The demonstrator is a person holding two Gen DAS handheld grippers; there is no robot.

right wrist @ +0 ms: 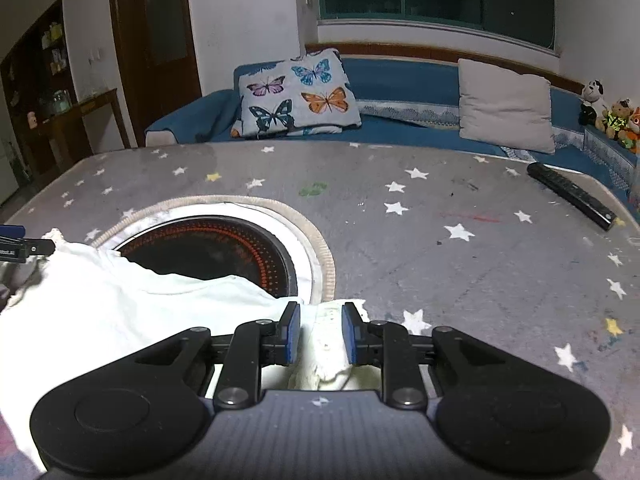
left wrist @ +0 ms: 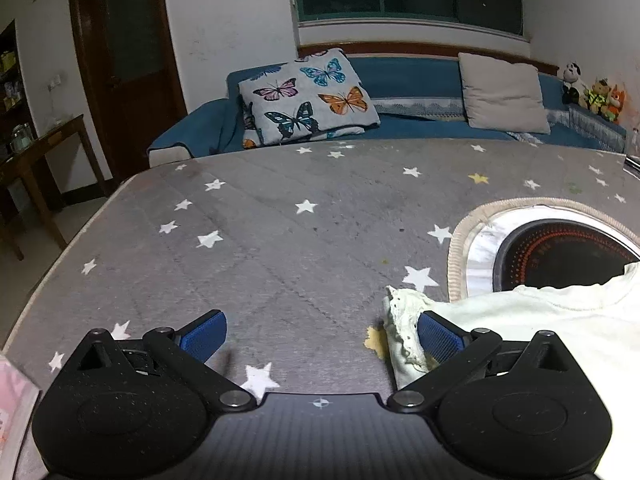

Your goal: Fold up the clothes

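Left wrist view: I am holding my left gripper (left wrist: 322,334) spread wide beside the lace-edged white cotton garment (left wrist: 520,320); my right gripper (right wrist: 320,332) is straddling its hem, jaws apart.

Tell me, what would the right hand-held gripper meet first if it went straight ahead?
The right hand-held gripper already straddles the white garment. Straight on it would probably cross that cloth's edge, then reach the round dark insert in the table; depth is unclear.

My left gripper (left wrist: 322,334) sits low with its blue-padded fingers (left wrist: 204,336) spread wide. My right gripper (right wrist: 320,334) is level, fingers (right wrist: 291,334) parallel and partly closed, a narrow gap between the pads.
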